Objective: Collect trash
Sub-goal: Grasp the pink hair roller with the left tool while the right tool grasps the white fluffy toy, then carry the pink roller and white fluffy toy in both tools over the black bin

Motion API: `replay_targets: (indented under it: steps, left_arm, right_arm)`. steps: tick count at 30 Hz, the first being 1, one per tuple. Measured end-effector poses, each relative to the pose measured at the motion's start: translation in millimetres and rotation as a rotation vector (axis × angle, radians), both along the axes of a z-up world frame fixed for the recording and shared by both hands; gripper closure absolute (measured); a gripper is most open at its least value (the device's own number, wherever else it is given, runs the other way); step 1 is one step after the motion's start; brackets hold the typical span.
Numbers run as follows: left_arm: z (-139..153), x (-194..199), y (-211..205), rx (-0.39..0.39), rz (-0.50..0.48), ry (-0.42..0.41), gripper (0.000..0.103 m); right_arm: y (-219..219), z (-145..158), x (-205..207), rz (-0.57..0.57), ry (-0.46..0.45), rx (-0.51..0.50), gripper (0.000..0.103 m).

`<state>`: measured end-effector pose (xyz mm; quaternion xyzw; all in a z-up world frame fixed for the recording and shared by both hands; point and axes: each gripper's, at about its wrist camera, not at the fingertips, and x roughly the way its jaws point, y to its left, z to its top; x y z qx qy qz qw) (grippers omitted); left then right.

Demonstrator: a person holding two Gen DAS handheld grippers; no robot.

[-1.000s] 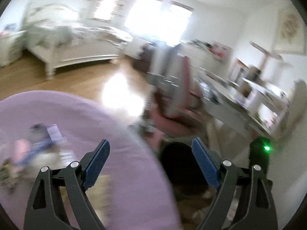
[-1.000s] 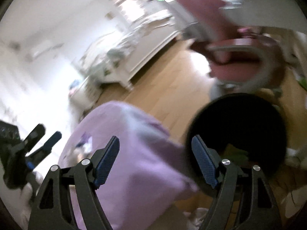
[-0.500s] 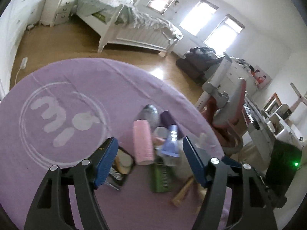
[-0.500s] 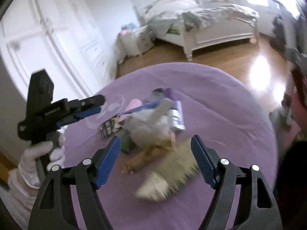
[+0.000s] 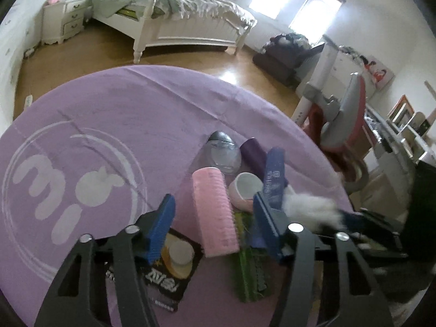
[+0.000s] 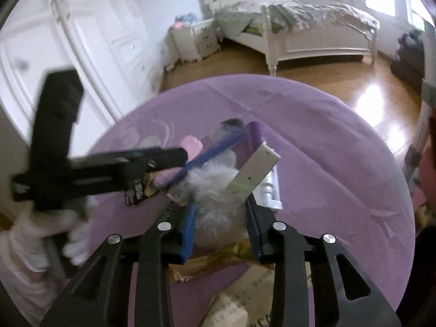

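both jaws closing: right gripper [image 6: 220, 226] around fluffy white tuft [image 6: 218, 190], left gripper [image 5: 215, 223] around ribbed pink roller [image 5: 214, 209].

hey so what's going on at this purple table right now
A person is clearing a pile of trash off a round table with a purple cloth, one tool in each hand. The right tool is closing around a white fluffy wad. The left tool is closing too, with a pink ribbed roll between its jaws. Nothing looks lifted yet.
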<state>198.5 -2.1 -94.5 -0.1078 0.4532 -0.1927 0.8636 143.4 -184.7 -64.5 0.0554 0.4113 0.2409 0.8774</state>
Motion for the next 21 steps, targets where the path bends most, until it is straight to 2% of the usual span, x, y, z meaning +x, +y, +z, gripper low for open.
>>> replay_targets:
  steps: [2,4,5,9,11,16,21]
  left_arm:
    - [-4.8,4.5,-0.7,0.026,0.01,0.01,0.063]
    - [-5.8,6.6,-0.3,0.042,0.014,-0.006,0.067]
    - [-6.2,6.5,0.2,0.039,0.013,-0.008,0.072]
    - [-2.6,-3.0,5.0,0.021,0.04,-0.033,0.074]
    - [6.8,-13.7,13.6,-0.017,0.056,-0.066,0.074]
    - [47.2,-46.0,23.7,-0.098,0.063,-0.156,0.074]
    - [83.9,-72.8,9.5,-0.146,0.024,-0.225,0.074]
  right_arm:
    - [-15.7,6.7,-7.1,-0.017,-0.001,0.052,0.071]
    - [-28.5,12.8,-16.5,-0.032,-0.004,0.092,0.071]
    - [-34.1,15.2,-20.3,-0.04,-0.007,0.109,0.071]
    - [-49.5,23.3,-31.1,-0.06,-0.017,0.159,0.071]
    - [-58.3,26.1,-36.5,-0.067,-0.018,0.189,0.071]
    - [-75.5,39.5,-50.1,-0.087,-0.053,0.261,0.071]
    - [-107.4,57.4,-68.2,-0.137,-0.108,0.33,0.071]
